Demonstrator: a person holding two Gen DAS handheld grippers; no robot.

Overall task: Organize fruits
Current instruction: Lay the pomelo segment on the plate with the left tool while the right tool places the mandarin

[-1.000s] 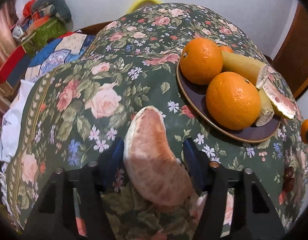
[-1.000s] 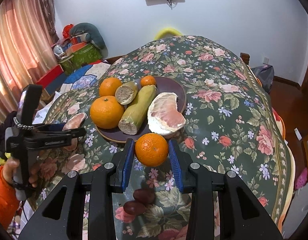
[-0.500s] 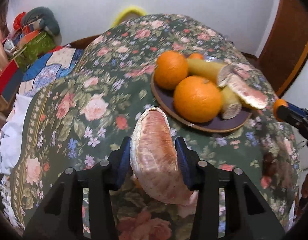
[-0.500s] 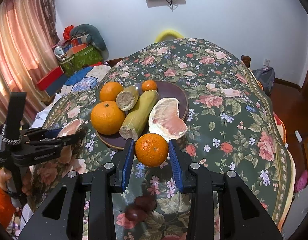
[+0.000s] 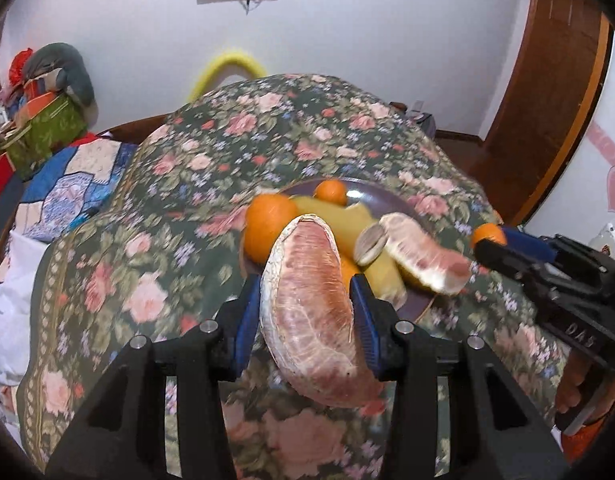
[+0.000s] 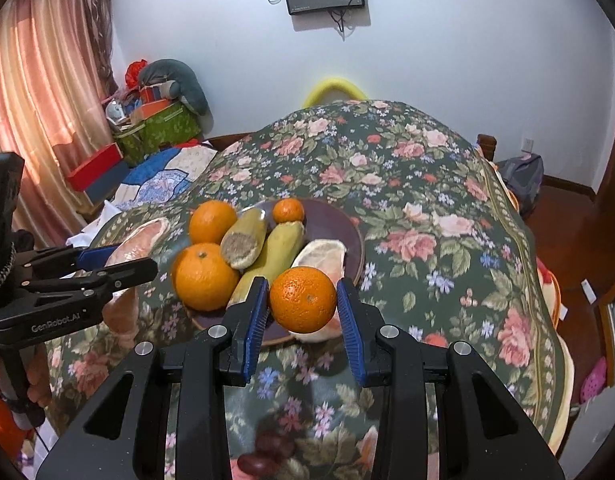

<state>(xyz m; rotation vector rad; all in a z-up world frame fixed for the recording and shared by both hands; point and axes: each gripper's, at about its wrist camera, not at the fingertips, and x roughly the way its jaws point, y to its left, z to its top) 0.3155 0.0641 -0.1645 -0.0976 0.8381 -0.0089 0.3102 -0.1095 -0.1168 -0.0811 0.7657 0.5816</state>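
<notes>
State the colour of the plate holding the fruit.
Dark purple-brown; the plate shows best in the right wrist view.

Orange tangerine (image 6: 302, 299), pink pomelo wedge (image 5: 313, 312), green floral tablecloth (image 6: 407, 208).

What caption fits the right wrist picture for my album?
Right gripper holds an orange before the fruit plate.

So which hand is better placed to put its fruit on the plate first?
Right, probably. The right gripper holds its orange just at the near rim of the plate. The left gripper, holding the pomelo piece, sits off to the plate's left side.
</notes>
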